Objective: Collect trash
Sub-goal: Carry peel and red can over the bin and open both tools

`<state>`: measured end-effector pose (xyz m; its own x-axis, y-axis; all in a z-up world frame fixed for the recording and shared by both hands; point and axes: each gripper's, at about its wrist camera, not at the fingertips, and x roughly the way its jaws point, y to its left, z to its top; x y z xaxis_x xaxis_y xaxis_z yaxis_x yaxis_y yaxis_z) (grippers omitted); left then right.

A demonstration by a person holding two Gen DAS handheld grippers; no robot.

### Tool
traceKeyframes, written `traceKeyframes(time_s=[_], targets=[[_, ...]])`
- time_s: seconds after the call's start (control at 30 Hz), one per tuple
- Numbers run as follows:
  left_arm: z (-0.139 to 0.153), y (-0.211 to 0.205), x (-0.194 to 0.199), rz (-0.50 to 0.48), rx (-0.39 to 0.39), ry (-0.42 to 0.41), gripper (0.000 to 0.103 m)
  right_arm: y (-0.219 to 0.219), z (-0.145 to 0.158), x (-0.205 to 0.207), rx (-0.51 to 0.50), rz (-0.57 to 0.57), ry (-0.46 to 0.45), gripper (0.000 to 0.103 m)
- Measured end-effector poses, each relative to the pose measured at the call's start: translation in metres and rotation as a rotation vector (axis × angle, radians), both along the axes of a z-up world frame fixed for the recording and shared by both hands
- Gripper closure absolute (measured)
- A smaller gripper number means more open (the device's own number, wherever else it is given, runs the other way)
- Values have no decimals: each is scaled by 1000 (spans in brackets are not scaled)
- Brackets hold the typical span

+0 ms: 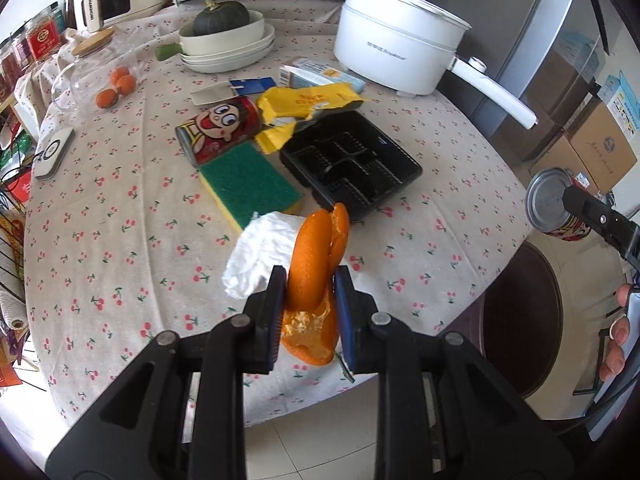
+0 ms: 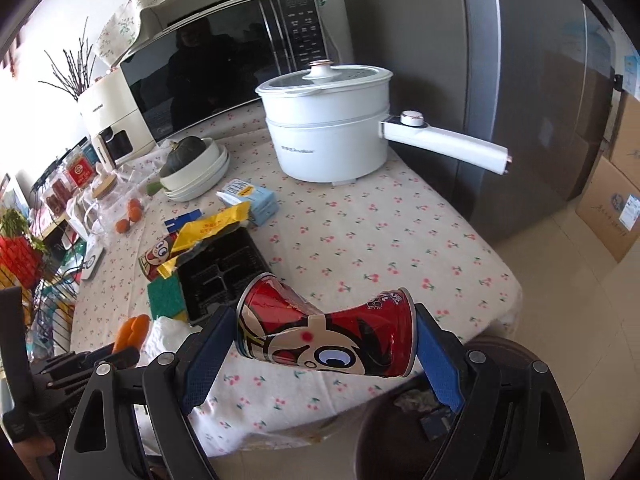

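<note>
My left gripper (image 1: 308,280) is shut on an orange peel (image 1: 310,264) and holds it above the table's near edge, beside a crumpled white tissue (image 1: 262,252). My right gripper (image 2: 324,328) is shut on a crushed red cartoon can (image 2: 320,336), end to end, held over the table's edge above a dark brown bin (image 2: 400,428). The bin also shows in the left wrist view (image 1: 524,320). On the table lie a second red can (image 1: 218,128), a yellow wrapper (image 1: 304,106), a black plastic tray (image 1: 348,160) and a green sponge (image 1: 248,184).
A white electric pot (image 1: 400,52) with a long handle stands at the back right. Stacked white dishes with a green squash (image 1: 224,36) stand at the back, next to a blue carton (image 1: 320,74). Small oranges (image 1: 116,86) lie under a glass jar at left. Cardboard boxes (image 2: 612,200) stand on the floor.
</note>
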<state>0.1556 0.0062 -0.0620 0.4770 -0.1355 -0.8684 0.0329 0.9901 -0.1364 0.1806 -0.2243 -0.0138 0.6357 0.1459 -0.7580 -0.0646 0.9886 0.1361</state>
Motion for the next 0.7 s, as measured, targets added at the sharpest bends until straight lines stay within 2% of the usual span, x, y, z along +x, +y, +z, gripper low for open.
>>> traceKeyframes(time_s=[0.17,0.37,0.53,0.7], targets=[[1,-43,-6,-88,-18,-9,77,-44,-3,-23,2,-47,19,15],[-1,-100,-21,-244,-50,-14,77,-91,-17,-49,-12,-101,54,15],[-14,-144,-31,-350,-69,17,77,-130,-35,-70,-35,-151,94,15],[-31,-185,-40,-441,-50,44,76,-158,-51,-87,-50,-188,138,15]])
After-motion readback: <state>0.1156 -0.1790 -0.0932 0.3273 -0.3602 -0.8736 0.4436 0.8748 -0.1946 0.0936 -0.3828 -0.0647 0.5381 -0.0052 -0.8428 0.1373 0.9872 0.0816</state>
